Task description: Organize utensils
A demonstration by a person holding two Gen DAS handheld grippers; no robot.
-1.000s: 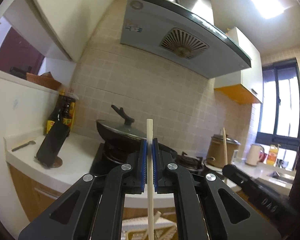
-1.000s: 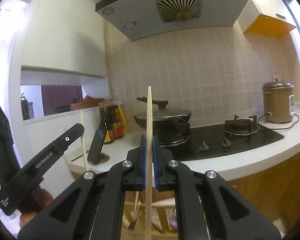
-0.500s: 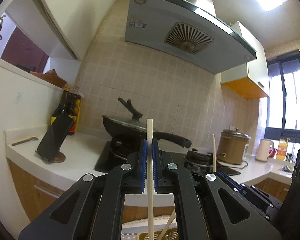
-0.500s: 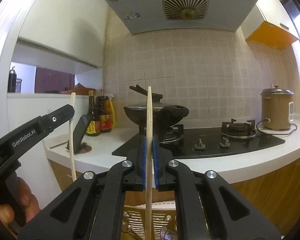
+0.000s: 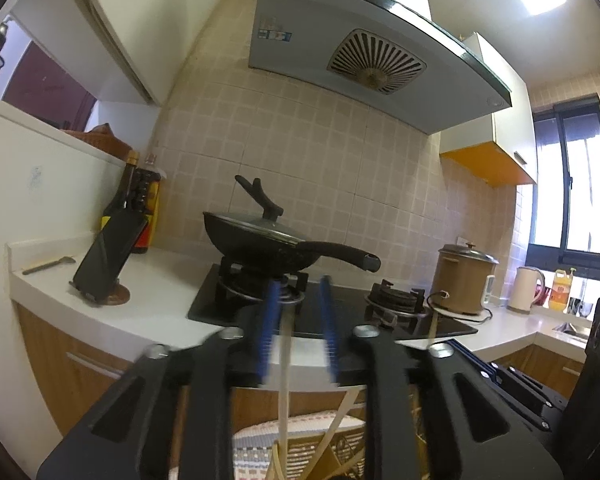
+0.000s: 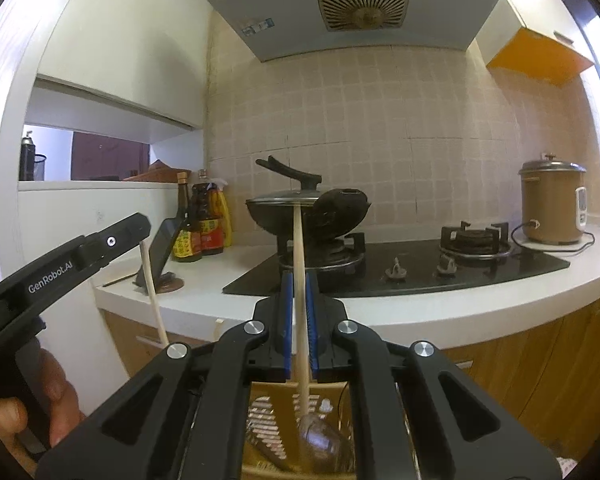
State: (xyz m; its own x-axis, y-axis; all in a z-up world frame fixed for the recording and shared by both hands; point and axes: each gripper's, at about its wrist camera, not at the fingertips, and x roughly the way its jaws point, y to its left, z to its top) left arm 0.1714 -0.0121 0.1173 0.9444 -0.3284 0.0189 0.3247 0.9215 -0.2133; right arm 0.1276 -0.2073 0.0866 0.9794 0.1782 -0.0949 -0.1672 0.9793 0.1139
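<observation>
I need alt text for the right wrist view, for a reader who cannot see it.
The right tool is shut on an upright pale chopstick, above a wooden utensil holder. Behind it are a white counter, a black gas stove with a lidded wok, and sauce bottles; the left tool is at far left.

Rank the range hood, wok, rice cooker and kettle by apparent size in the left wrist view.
1. Range hood, largest.
2. Wok, with lid and handle.
3. Rice cooker.
4. Kettle, smallest.
The kettle stands farther off, so its true size against the cooker is unsure.
</observation>
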